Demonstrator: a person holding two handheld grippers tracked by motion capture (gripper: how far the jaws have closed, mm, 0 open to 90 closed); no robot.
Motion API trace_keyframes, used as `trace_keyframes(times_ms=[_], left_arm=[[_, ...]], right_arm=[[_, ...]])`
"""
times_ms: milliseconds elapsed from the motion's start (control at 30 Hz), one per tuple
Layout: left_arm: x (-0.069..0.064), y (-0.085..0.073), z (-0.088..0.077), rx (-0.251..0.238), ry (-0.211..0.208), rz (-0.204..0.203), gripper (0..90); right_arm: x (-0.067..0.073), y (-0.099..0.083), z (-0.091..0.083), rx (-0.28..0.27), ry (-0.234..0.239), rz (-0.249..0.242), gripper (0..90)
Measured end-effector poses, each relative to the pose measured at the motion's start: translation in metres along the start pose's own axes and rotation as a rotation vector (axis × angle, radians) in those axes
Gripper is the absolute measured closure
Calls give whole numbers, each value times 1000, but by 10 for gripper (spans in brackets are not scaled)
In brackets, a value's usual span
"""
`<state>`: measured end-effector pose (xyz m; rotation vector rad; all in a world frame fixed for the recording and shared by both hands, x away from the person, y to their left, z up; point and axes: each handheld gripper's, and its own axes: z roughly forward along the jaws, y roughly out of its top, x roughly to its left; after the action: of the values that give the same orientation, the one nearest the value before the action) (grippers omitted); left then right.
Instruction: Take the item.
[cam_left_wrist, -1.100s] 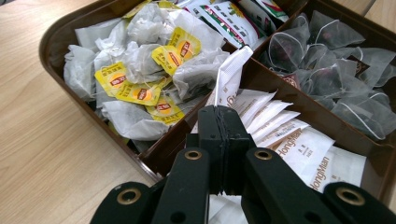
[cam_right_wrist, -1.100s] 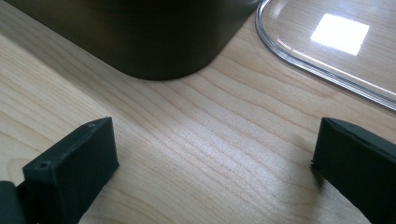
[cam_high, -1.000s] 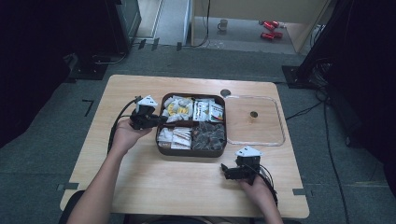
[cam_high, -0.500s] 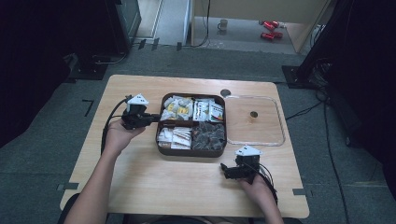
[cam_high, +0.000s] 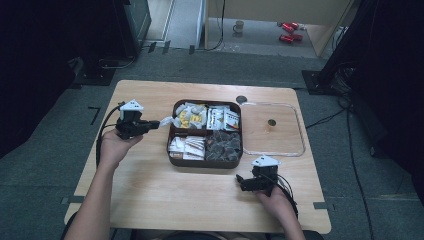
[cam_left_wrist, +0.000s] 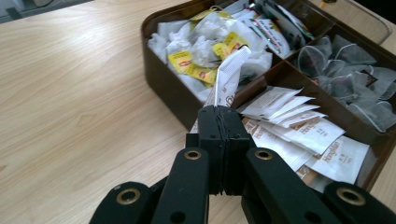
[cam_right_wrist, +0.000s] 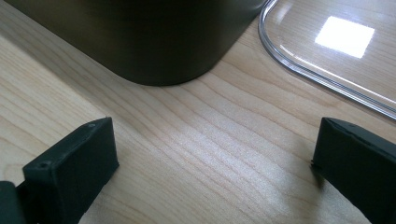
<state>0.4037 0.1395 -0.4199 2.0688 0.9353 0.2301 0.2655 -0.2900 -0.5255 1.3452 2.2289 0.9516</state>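
the left gripper (cam_high: 150, 125) squeezes a white paper sachet (cam_left_wrist: 228, 77) tight between its black jaws. the sachet sticks up past the jaws, in the air just beside the left wall of the brown box (cam_high: 172, 145). below and behind it are the box's yellow and white tea bags (cam_left_wrist: 201, 42) and a row of flat white sachets (cam_left_wrist: 299, 135). the right gripper (cam_high: 242, 182) rests on the wooden table (cam_high: 150, 200) near the front corner of the box, jaws wide apart with nothing between them. a clear lid (cam_high: 295, 145) lies flat on the table, right of the box.
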Motion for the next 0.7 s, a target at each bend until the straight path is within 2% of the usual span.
trace_keyframes(times_ms=[133,300,567,700], left_arm=[[7,-7,-3,15,25,-15,900],[18,-17,-4,29,40,-56,900],[29,-30,3,64,66,-86,900],[33,-37,11,104,82,-90,900]], right_arm=[[0,0,0,-1,1,-2,0],[-1,1,1,-1,4,-5,0],[-3,2,2,-2,8,-13,0],[-3,2,2,-2,9,-9,0]])
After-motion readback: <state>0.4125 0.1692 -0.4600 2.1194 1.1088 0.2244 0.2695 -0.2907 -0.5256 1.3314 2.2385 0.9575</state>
